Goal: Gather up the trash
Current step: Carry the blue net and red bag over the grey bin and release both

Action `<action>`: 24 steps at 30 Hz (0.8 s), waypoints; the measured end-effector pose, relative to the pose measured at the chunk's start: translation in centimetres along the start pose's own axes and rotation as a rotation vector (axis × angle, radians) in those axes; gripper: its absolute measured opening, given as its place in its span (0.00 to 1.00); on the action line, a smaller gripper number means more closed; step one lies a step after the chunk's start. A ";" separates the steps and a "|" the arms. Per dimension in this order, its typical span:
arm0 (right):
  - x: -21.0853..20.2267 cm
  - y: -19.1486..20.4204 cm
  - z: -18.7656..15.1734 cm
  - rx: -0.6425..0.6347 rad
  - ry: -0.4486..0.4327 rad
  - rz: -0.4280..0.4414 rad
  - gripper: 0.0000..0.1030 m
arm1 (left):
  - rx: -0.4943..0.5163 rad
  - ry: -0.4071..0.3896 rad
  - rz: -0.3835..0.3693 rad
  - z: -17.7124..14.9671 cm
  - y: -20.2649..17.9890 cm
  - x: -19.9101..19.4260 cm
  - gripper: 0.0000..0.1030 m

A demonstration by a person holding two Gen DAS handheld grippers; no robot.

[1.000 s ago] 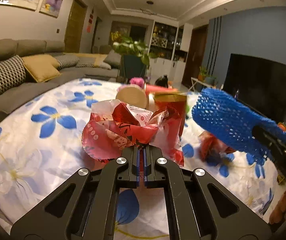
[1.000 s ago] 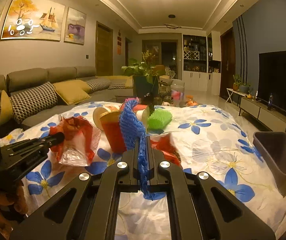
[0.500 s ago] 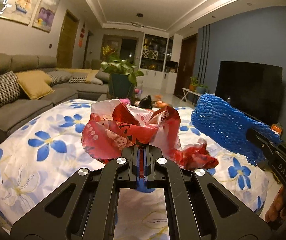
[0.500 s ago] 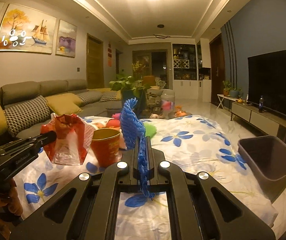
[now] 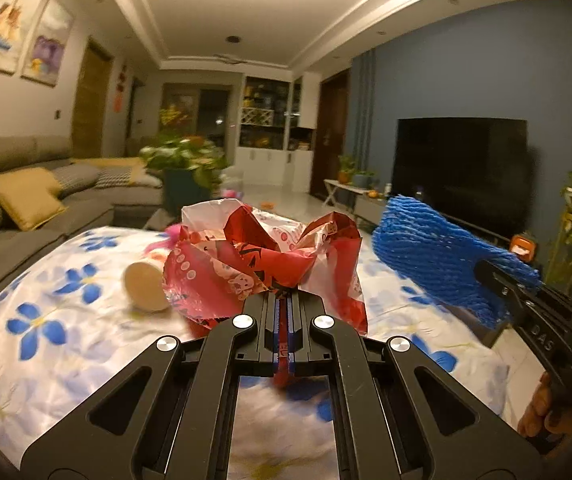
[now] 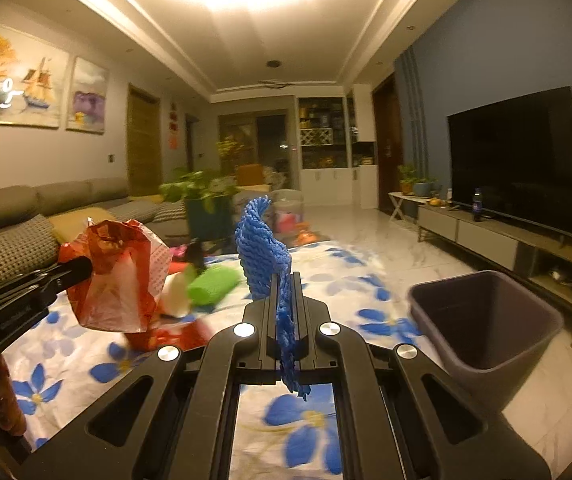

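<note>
Trash is up in the air now. My left gripper (image 5: 285, 312) has its jaws clamped on the red wrapper (image 5: 262, 264), higher above the flowered tabletop (image 5: 66, 320) than a second ago. My right gripper (image 6: 285, 312) pinches the blue net (image 6: 264, 256). Both have swung toward the bin (image 6: 482, 316), now closer, so dropping comes next.
</note>
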State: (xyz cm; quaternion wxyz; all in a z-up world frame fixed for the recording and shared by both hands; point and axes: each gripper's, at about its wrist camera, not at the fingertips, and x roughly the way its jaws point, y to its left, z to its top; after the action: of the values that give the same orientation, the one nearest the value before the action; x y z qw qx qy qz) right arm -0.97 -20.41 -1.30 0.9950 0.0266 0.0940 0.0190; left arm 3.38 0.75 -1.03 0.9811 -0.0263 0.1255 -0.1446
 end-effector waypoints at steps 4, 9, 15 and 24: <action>-0.3 -2.5 0.5 0.008 -0.019 -0.069 0.04 | 0.033 -0.017 -0.065 0.7 -3.1 1.3 0.02; -0.4 -5.7 1.0 0.010 -0.034 -0.156 0.04 | 0.047 -0.020 -0.143 1.2 -6.5 3.2 0.02; -0.4 -9.0 1.5 0.019 -0.049 -0.243 0.04 | 0.049 -0.008 -0.218 1.8 -10.5 5.8 0.02; 0.1 -13.8 1.7 0.041 -0.061 -0.353 0.04 | 0.080 -0.002 -0.308 2.7 -15.9 8.9 0.02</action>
State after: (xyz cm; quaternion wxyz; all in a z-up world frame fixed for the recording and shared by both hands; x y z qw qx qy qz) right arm -0.05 -34.27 -0.39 0.9845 0.0304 0.0673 -0.1588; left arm 7.88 -17.03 0.81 0.9478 -0.0061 0.1130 -0.2982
